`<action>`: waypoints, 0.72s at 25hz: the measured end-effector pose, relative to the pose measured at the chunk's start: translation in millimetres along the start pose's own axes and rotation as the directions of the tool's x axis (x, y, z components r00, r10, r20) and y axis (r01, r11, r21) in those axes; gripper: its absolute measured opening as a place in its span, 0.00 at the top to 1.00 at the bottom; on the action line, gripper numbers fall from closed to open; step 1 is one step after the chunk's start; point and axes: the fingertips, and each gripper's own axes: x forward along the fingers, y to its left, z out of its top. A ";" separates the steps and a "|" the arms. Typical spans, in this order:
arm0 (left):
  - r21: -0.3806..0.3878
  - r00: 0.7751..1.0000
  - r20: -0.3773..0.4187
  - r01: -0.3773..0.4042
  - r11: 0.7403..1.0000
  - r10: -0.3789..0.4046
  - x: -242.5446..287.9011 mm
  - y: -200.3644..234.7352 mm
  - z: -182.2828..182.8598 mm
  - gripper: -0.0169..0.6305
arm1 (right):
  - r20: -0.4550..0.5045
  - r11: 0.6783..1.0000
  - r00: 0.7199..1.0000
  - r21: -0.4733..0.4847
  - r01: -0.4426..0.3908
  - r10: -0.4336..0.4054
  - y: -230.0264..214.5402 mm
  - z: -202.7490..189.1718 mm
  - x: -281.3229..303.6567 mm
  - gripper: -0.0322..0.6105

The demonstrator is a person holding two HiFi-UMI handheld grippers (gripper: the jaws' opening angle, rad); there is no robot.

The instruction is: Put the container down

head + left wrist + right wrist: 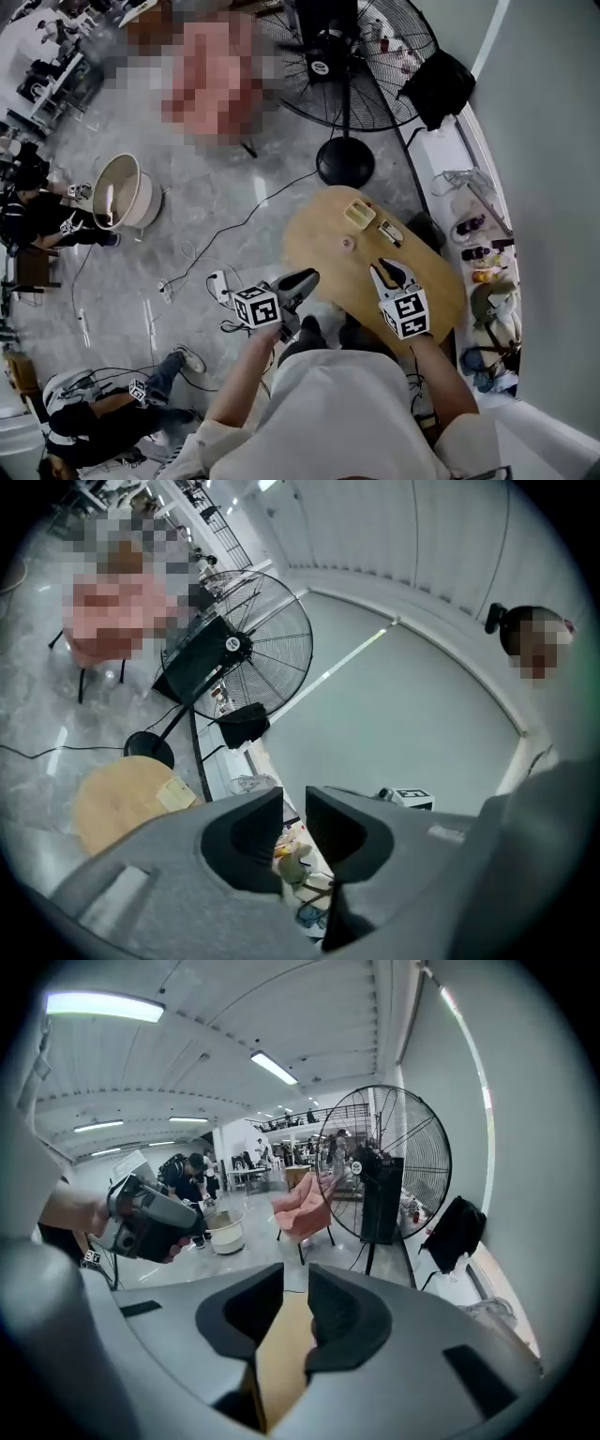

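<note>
While the container (359,214) lies beyond them, left tool (310,277) and right tool (389,270) gape slightly — empty.

No legible txt seen.

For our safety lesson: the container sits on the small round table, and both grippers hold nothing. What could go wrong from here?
1. The container sits near the far edge of the round table; a nudge could tip it off.
2. A small device lies right beside it; a reach by the right gripper might knock it.
3. Cables trail on the floor near the person's feet: a possible trip hazard.
</note>
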 end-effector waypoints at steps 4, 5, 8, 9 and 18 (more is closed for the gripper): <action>0.075 1.000 -0.013 0.015 0.997 -0.014 -32.2 -10.2 2.9 0.86 | 0.016 0.997 0.997 -0.004 0.075 -0.075 30.1 11.5 -23.1 0.84; 0.097 1.000 -0.017 0.019 0.995 -0.018 -39.2 -13.3 4.3 0.86 | 0.018 0.996 0.996 -0.010 0.090 -0.090 38.5 14.9 -28.4 0.84; 0.177 0.999 -0.038 0.024 0.984 -0.017 -57.3 -23.0 8.4 0.88 | 0.029 0.992 0.992 -0.007 0.126 -0.126 62.8 25.5 -42.3 0.84; 0.208 0.999 -0.049 0.024 0.978 -0.014 -63.5 -26.7 8.6 0.88 | 0.035 0.991 0.990 0.002 0.135 -0.135 71.5 27.8 -46.9 0.85; 0.445 0.996 -0.088 0.019 0.895 0.022 -115.2 -57.3 12.3 0.90 | 0.061 0.971 0.969 0.021 0.239 -0.240 122.9 36.7 -96.1 0.90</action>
